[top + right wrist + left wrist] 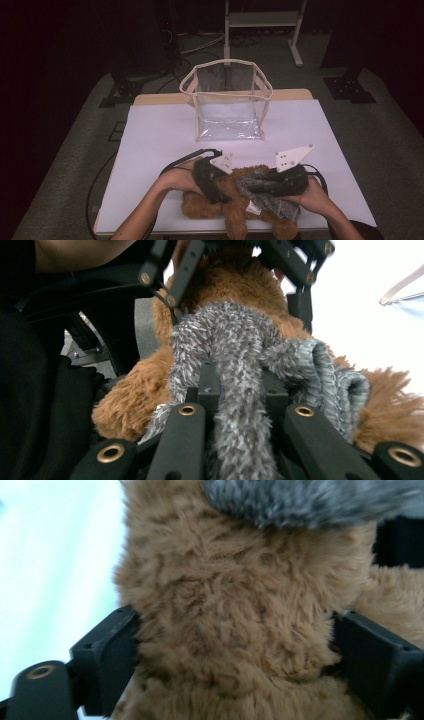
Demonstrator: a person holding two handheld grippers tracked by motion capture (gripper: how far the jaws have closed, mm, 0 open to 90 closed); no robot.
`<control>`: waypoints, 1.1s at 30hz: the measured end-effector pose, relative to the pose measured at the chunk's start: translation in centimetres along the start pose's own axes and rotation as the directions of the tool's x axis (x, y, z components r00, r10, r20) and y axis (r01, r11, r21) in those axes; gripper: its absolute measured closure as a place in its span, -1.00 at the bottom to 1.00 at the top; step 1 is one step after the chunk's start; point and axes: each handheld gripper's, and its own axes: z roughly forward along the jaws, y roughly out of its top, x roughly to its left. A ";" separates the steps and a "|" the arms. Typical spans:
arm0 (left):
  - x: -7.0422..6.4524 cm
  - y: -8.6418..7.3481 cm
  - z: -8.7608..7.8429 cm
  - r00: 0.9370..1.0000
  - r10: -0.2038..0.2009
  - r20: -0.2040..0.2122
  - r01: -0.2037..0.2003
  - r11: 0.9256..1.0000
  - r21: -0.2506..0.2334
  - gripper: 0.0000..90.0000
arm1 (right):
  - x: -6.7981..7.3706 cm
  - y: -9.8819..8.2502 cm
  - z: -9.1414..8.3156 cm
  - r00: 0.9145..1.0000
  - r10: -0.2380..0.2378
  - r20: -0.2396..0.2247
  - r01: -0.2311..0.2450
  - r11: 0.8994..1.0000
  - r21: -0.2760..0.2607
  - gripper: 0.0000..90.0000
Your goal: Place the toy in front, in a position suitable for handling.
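**Colleague:** Which step are you in now?

**Me:** I am dressing the brown teddy bear (227, 200), I think, or taking its clothing off; I cannot decide which from here. The bear lies at the near edge of the white table (160, 135), just in front of me, between my two hands. The grey knitted garment (265, 192) lies over its right part.

**Colleague:** And the tongs?

**Me:** The right gripper (235, 405) is clenched on a strand of the grey garment; in the right gripper view the grey fabric runs down between the two black jaws and they are pressed together on it. The left gripper (212, 182) stands wide around the bear's body. In the left gripper view the brown fur (230, 620) fills the gap from one jaw to the other and touches both. Whether the jaws squeeze it or only rest beside it, I cannot tell.

**Colleague:** How does the bear point?

**Me:** Its long axis goes mostly across the table, left to right, a little tilted. One leg points toward me over the table edge. Where the head is, I cannot say for sure; the garment and grippers cover it.

**Colleague:** What does the next move need?

**Me:** In my judgement, the left side must hold the body steady while the right pulls the grey fabric along the body. The clear bag (227, 100) stands open, well apart behind.
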 end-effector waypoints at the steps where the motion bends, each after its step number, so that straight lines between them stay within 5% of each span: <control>1: -0.1 0.1 0.1 1.000 0.013 -0.006 -0.013 1.000 0.011 -0.60 | 0.0 0.0 0.1 1.000 -0.005 -0.002 0.005 1.000 0.005 0.71; 6: -0.2 0.5 -0.7 0.999 0.020 -0.049 -0.021 0.999 -0.033 0.00 | -0.4 0.0 -0.4 1.000 0.009 0.009 -0.009 1.000 -0.016 0.70; 11: 0.5 0.7 -1.9 0.991 0.011 -0.131 -0.024 0.995 -0.100 0.14 | -1.6 0.9 -1.6 0.998 0.017 0.065 -0.015 1.000 -0.024 0.68; 17: 1.6 0.8 -2.1 0.986 -0.010 -0.169 -0.010 0.993 -0.117 0.17 | -3.5 2.3 -1.7 0.996 0.021 0.089 -0.021 1.000 -0.003 0.68; 21: 1.2 0.4 -2.4 0.990 0.002 -0.138 -0.019 0.993 -0.117 0.10 | -3.5 2.0 -0.9 0.999 0.030 0.036 -0.030 0.999 0.015 0.69; 24: 1.0 0.5 -2.8 0.995 0.000 -0.102 -0.017 0.986 -0.165 0.04 | -2.8 1.3 -0.3 1.000 0.026 0.014 -0.026 0.999 0.022 0.70; 27: 0.7 1.0 -2.1 0.997 0.013 -0.071 -0.023 0.990 -0.136 -0.11 | -1.8 0.8 -0.2 1.000 0.023 -0.008 -0.022 1.000 0.010 0.70; 33: 0.1 0.6 -1.7 0.998 0.010 -0.060 -0.018 0.990 -0.140 -0.07 | -0.3 0.5 -2.2 0.999 -0.013 0.052 0.013 1.000 -0.006 0.70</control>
